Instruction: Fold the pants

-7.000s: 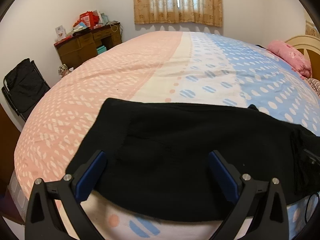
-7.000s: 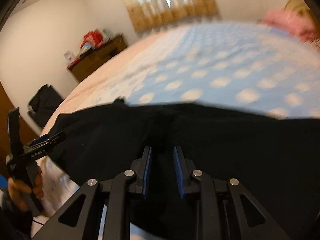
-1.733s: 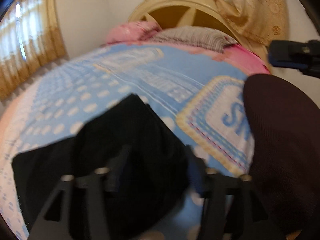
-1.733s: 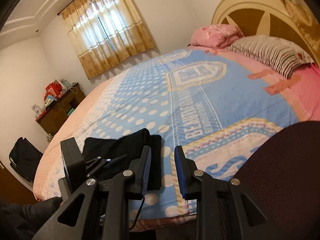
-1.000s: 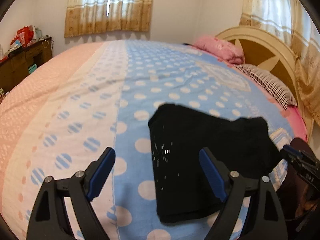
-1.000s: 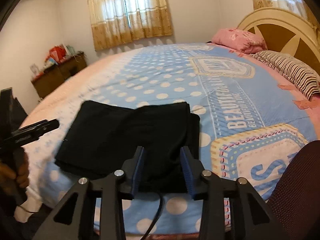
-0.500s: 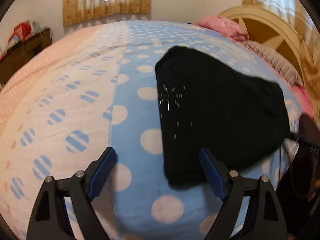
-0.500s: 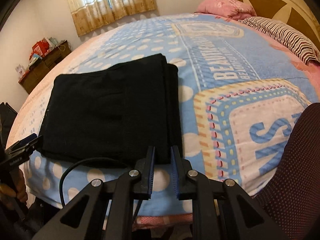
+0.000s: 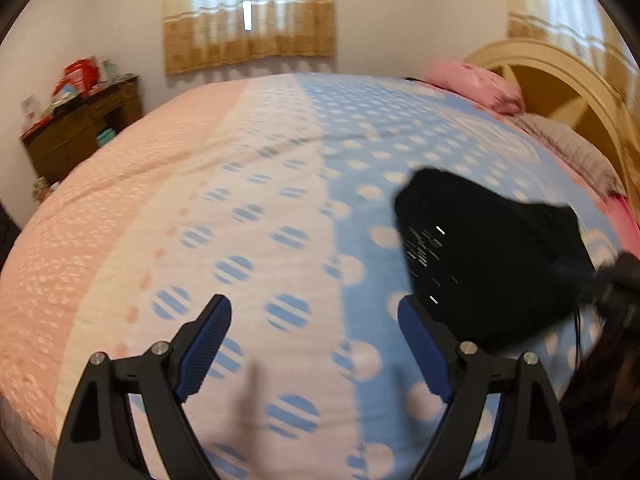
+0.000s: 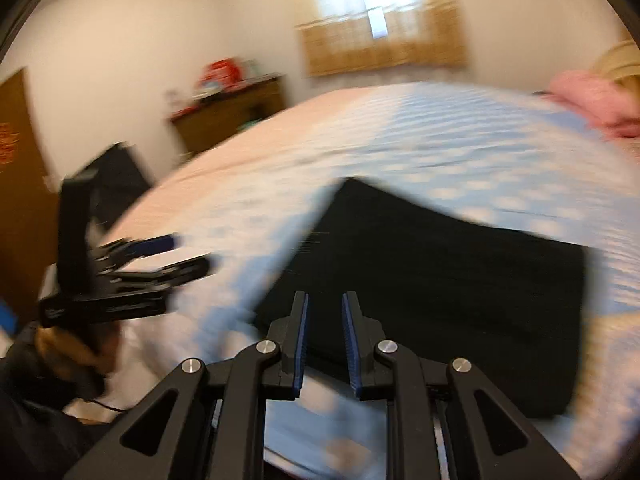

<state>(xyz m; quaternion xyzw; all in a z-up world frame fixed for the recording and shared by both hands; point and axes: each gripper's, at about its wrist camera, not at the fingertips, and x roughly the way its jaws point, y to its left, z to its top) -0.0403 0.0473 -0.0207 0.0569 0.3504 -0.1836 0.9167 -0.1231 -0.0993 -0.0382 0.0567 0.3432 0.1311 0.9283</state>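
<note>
The black pants (image 10: 432, 264) lie folded into a compact rectangle on the dotted bedspread near the bed's front edge. In the left wrist view they (image 9: 488, 256) sit to the right of my left gripper (image 9: 316, 320), which is wide open, empty and above the bedspread. My right gripper (image 10: 324, 312) hovers at the near edge of the pants, its jaws nearly together with a narrow gap and nothing between them. The left gripper also shows in the right wrist view (image 10: 172, 252), held off to the left of the pants. Both views are motion-blurred.
A pink, white and blue bedspread (image 9: 260, 184) covers the bed. Pink pillow (image 9: 476, 84) and cream headboard (image 9: 560, 80) are at the right. A brown dresser (image 9: 80, 128) with clutter stands at the left wall. A curtained window (image 9: 248, 12) is at the back.
Both grippers have swung left and drawn back from the folded pants. The pants now sit right of the left gripper. The right gripper's jaws have opened a little.
</note>
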